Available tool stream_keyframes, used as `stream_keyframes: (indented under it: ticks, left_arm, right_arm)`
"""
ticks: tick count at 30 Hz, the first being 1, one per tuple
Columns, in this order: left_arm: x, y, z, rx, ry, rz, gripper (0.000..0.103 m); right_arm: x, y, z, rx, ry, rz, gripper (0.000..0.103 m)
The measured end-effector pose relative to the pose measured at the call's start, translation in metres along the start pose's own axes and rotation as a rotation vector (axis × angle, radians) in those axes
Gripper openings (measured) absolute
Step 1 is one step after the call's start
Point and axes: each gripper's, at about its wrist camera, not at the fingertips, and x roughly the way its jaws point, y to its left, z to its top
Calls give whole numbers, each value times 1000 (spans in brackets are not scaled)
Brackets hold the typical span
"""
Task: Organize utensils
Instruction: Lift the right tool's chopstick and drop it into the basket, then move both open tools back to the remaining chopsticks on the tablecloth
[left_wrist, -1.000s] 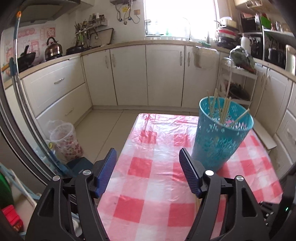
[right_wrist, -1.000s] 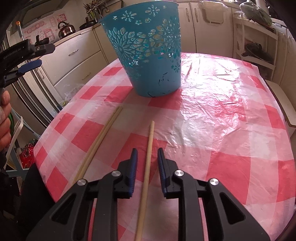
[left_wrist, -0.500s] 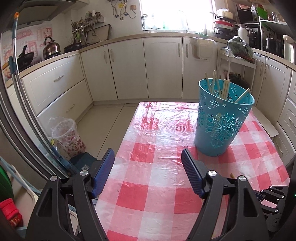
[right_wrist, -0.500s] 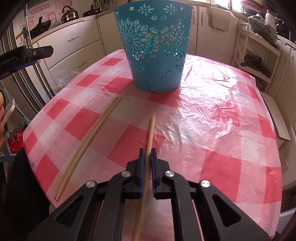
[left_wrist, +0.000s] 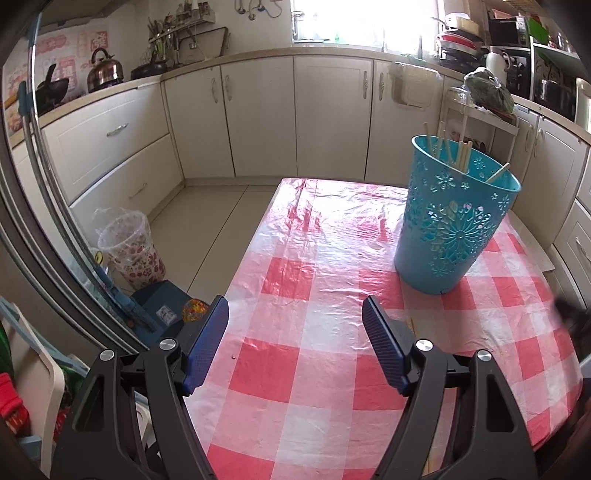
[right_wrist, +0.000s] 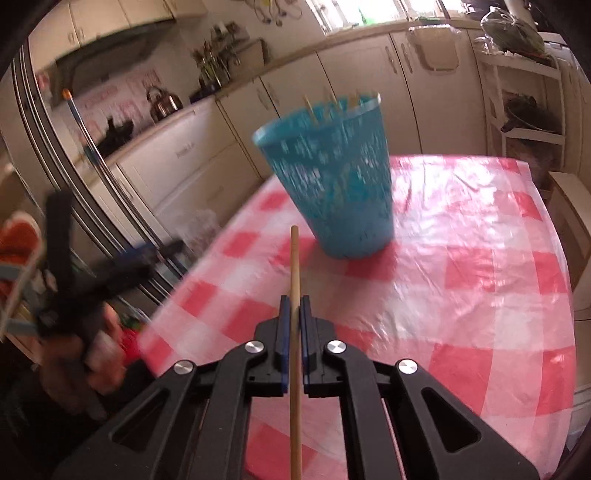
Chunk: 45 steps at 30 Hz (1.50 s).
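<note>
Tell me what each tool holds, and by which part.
Right tool: shut on a chopstick, gripped mid-shaft, tip toward the blue basket. Left tool: open, empty.

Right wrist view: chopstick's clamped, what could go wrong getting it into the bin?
The right claw grips the chopstick partway along, so it may pivot or slip. The blue basket already holds several chopsticks leaning across its mouth; the new one could catch on them. The basket looks light; a bump might tip it.
</note>
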Motion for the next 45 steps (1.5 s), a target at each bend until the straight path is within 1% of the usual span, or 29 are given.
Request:
stream_keyframes:
  ticks: [3, 4, 6, 7, 9, 11, 12, 14, 17, 22, 24, 25, 26, 29, 31, 33, 34, 35, 37, 39, 40, 41, 42, 43, 45]
  left_arm:
    - [2, 5, -1, -34, 8, -11, 71]
    - [2, 5, -1, -42, 7, -15, 71]
    - [1, 4, -1, -50, 5, -23, 71]
    - [1, 4, -2, -53, 5, -26, 71]
    - [2, 3, -3, -58, 7, -36, 71]
    - [3, 3, -5, -66, 13, -43, 71]
    - [4, 3, -6, -71, 17, -48, 71]
    - [7, 3, -8, -75, 24, -53, 71]
    - [12, 4, -11, -80, 35, -58, 71]
    - [17, 7, -14, -98, 56, -70, 71]
    - [16, 7, -16, -98, 58, -70, 71]
    - [15, 8, -17, -97, 57, -69, 71]
    - [14, 7, -17, -93, 58, -68, 71]
    - [9, 9, -20, -89, 56, -65, 71]
    - [5, 13, -22, -93, 56, -61, 71]
    - [3, 18, -26, -106, 62, -60, 71]
    - [2, 20, -29, -114, 68, -61, 71]
    - [1, 23, -32, -120, 73, -62, 71]
    - [1, 26, -37, -127, 86, -61, 71]
    - [1, 28, -44, -135, 108, -66, 71]
    - [0, 28, -47, -136, 115, -68, 71]
    - [-2, 29, -50, -134, 116, -69, 71]
    - [-5, 30, -52, -130, 116, -69, 71]
    - [-9, 30, -54, -128, 113, -70, 71]
    - [-13, 32, -57, -126, 107, -71, 71]
  right_arm:
    - [-21, 14, 51, -1, -176, 56, 6]
    - [-24, 20, 68, -10, -234, 52, 6]
    - [-19, 28, 95, -18, -322, 44, 6]
    - [-14, 31, 107, -24, -363, 23, 6]
    - [8, 33, 130, -30, -410, -27, 6]
    - [30, 32, 142, -26, -438, -82, 6]
    - [41, 31, 146, -28, -438, -104, 6]
    - [63, 23, 151, -13, -424, -158, 6]
    - [82, 12, 153, 10, -378, -208, 6]
    - [92, 7, 136, -32, -329, -237, 6]
    - [95, 6, 130, -38, -318, -248, 9]
    - [94, 6, 126, -46, -313, -249, 13]
    - [94, 4, 125, -49, -305, -249, 16]
    - [81, 10, 112, -74, -290, -242, 18]
    - [63, 18, 98, -80, -293, -224, 23]
    - [44, 27, 75, -82, -290, -202, 26]
    - [37, 34, 58, -93, -262, -196, 29]
    - [35, 38, 40, -104, -219, -193, 30]
    - [46, 46, 6, -136, -107, -201, 30]
    - [66, 45, -28, -143, 20, -210, 28]
    - [78, 41, -41, -119, 81, -213, 23]
    - [89, 39, -48, -99, 115, -216, 21]
    - [97, 39, -53, -94, 132, -223, 20]
    - [107, 38, -56, -90, 148, -236, 17]
    - [121, 36, -57, -62, 175, -257, 15]
